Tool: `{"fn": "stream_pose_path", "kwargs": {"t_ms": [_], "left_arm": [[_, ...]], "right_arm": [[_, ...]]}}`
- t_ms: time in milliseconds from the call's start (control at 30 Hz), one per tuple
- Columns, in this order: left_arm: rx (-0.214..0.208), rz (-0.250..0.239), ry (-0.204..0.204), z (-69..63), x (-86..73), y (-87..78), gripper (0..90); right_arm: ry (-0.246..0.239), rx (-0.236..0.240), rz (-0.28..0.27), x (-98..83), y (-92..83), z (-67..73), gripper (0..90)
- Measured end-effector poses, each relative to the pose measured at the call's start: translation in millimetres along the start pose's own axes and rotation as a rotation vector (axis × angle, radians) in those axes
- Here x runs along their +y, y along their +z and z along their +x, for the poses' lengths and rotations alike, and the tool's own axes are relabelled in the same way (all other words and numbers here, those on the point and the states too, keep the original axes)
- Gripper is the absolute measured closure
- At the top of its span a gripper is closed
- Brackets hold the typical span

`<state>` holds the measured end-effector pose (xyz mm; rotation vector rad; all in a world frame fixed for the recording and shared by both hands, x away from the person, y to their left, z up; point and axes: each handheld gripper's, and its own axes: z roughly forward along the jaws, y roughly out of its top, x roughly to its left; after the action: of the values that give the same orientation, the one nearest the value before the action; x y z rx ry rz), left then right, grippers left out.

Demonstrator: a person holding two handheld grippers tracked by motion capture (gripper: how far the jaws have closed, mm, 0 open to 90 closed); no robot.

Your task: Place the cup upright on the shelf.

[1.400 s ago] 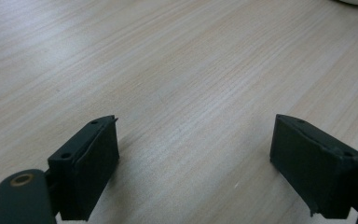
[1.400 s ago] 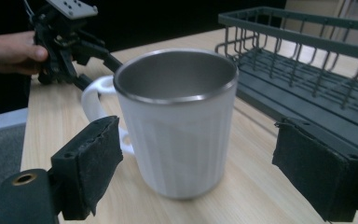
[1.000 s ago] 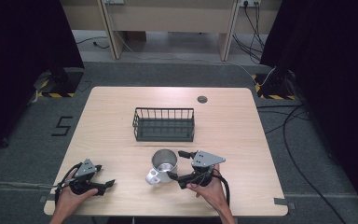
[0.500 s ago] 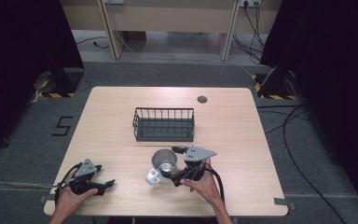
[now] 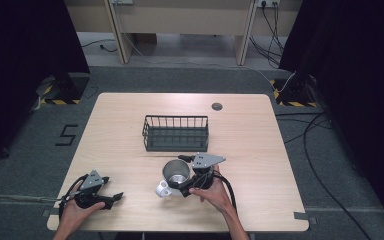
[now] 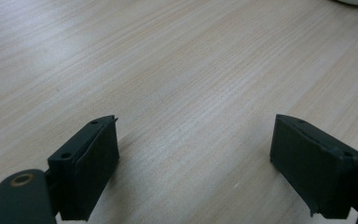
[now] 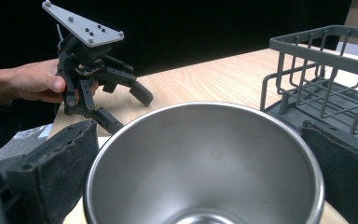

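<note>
A steel cup (image 5: 175, 169) stands upright near the front middle of the wooden table (image 5: 260, 150). My right gripper (image 5: 179, 176) reaches in from the cup's right. Its jaws have just been opening and now stand one on each side of the cup (image 7: 205, 158), so the right gripper (image 7: 200, 177) is open. A small white object (image 5: 163, 190) lies against the cup's front left. My left gripper (image 5: 109, 196) rests at the front left, open, with bare wood between its jaws (image 6: 196, 158). The right gripper view shows that left gripper (image 7: 128, 109) farther off, held in a hand.
A dark wire basket (image 5: 176, 132) stands just behind the cup, close at the right in the right gripper view (image 7: 326, 70). A small dark round disc (image 5: 217, 106) sits in the tabletop near the far edge. Cables trail from both grippers.
My right gripper has moved left up to the cup, and its jaws have gone from shut to open on either side of the cup. The left hand has kept still.
</note>
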<state>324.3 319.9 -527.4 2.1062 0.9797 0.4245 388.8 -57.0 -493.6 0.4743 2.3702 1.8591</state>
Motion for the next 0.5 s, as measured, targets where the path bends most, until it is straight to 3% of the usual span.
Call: {"fn": "stream_pose_path", "kwargs": {"t_ms": [133, 233, 267, 500], "left_arm": [[0.0, 0.0, 0.0, 0.0, 0.0, 0.0, 14.6], [0.0, 0.0, 0.0, 0.0, 0.0, 0.0, 14.5], [0.0, 0.0, 0.0, 0.0, 0.0, 0.0, 14.6], [0.0, 0.0, 0.0, -0.1, 0.0, 0.0, 14.5]], "right_arm": [[-0.005, 0.007, -0.012, -0.3, 0.4, 1.6, 5.6], [-0.007, -0.03, -0.009, -0.1, 0.4, 5.4, 5.9], [-0.002, -0.074, -0.011, -0.8, -0.6, 10.3, 6.0], [0.033, -0.222, -0.035, -3.7, -2.1, 24.3, 6.0]]}}
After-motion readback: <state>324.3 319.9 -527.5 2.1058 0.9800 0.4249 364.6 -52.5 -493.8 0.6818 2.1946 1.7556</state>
